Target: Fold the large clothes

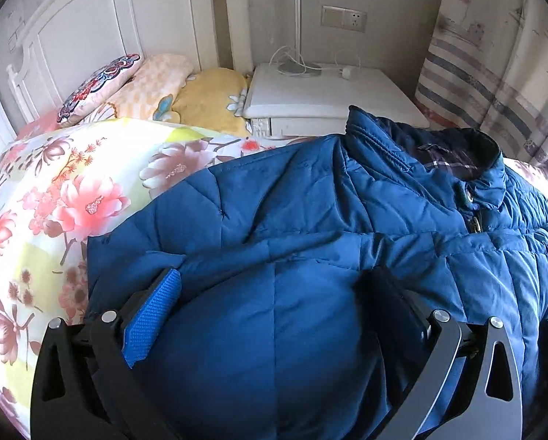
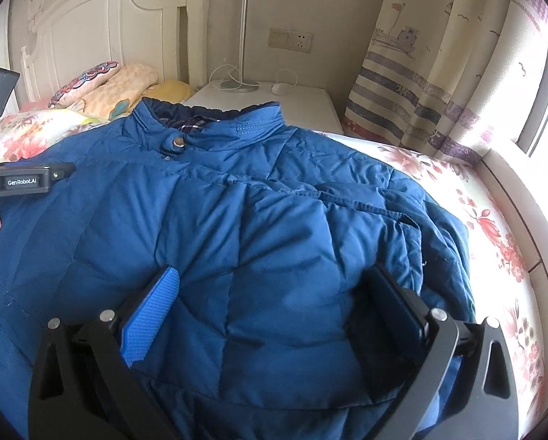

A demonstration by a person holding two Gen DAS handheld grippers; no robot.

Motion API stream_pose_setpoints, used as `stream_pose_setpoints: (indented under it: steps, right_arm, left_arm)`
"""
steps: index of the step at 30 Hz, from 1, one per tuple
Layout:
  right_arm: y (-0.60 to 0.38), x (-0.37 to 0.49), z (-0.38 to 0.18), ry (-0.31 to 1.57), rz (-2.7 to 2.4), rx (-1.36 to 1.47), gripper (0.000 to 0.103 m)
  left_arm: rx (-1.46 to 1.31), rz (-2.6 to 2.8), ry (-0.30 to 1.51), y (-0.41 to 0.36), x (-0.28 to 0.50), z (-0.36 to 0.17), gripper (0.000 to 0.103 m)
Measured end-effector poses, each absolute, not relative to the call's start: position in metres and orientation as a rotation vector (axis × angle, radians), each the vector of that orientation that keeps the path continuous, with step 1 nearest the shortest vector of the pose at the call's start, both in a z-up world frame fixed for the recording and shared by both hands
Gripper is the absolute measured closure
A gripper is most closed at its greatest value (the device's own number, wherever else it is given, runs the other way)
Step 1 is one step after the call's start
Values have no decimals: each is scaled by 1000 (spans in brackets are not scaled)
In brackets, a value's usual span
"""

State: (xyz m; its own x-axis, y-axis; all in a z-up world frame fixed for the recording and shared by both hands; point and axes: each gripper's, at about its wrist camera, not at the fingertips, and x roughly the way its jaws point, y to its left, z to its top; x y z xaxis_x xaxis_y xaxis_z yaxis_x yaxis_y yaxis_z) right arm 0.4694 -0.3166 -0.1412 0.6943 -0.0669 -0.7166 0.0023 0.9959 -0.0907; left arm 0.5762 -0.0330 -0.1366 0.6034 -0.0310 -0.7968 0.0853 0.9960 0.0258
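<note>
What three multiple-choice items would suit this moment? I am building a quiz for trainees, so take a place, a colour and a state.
1. Where does the jacket lie?
A. on the flowered bedspread
B. on the nightstand
C. on the floor

2. What colour is the jacket?
A. red
B. blue
C. grey

3. How do the fingers of the right claw stand?
A. shut on the collar
B. shut on a sleeve
C. open, spread over the jacket

Answers:
1 A: the bedspread shows on both sides of it, and the white nightstand stands beyond the collar.
2 B: the quilted fabric is blue all over.
3 C: a wide span of fabric shows between the fingers.
</note>
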Motion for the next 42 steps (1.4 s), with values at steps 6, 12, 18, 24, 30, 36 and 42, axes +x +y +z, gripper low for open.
stream_pose_setpoints:
  steps: [6,12,18,24,30,36,42]
  right_arm:
    - [-318,469,-141,807,-35,-78,2]
    - [-307,471,-105,754,-65,-156,3]
    - [-341,516,-136,917,-43,-71,2]
    - [-355,522,-115,874,-49,-100,3]
    - [-423,549,-149,984,-54,198,2]
    - [-387,498,-99,794,-83,73,3]
    - [-308,442,-119,806,73,-189,3]
  left_arm:
    - [13,-81,774,-39,523,-97,5]
    - [191,-88,774,-65,504,-108,5]
    - [113,-126,806,-51,508,-134,4]
    - [123,-120,804,-53,508,-135,4]
    - [134,-114,801,-52,509,-136,4]
    - [147,-101,796,-54,509,-135,4]
    - [151,-94,791,-54,508,-135,4]
